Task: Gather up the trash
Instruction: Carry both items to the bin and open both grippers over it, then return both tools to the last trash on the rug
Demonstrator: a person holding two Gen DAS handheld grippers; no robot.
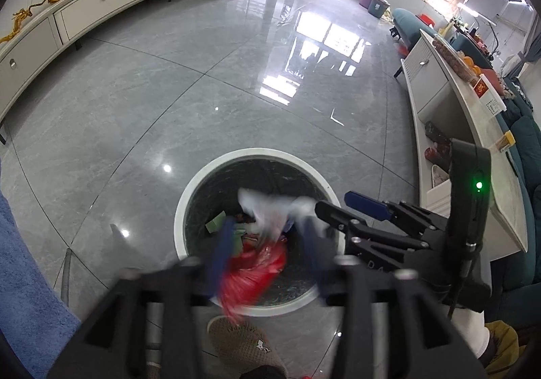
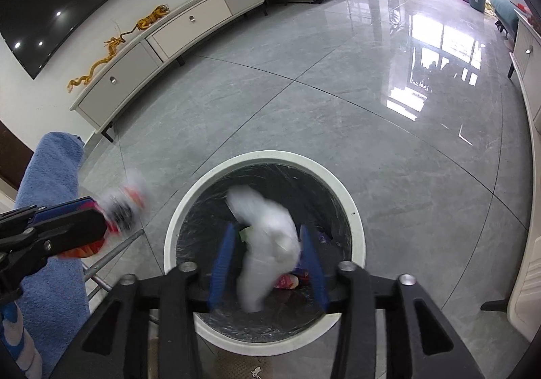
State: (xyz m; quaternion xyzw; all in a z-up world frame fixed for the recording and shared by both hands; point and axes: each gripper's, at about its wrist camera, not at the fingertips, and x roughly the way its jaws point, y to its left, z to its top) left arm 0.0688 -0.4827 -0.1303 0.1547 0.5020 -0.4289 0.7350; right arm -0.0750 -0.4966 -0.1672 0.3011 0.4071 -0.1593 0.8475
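Note:
A round white trash bin with a dark liner stands on the grey floor; it also shows in the right wrist view. My left gripper is open above the bin, and a blurred red and white wrapper hangs between its blue fingers, seemingly loose. My right gripper is open over the bin, with a blurred white bag between its fingers. In the right wrist view, the left gripper shows the wrapper at its tips. Other trash lies in the bin.
A long white TV cabinet runs along the left wall. A white sideboard and a teal sofa stand to the right. A slipper lies in front of the bin, a blue towel on the left.

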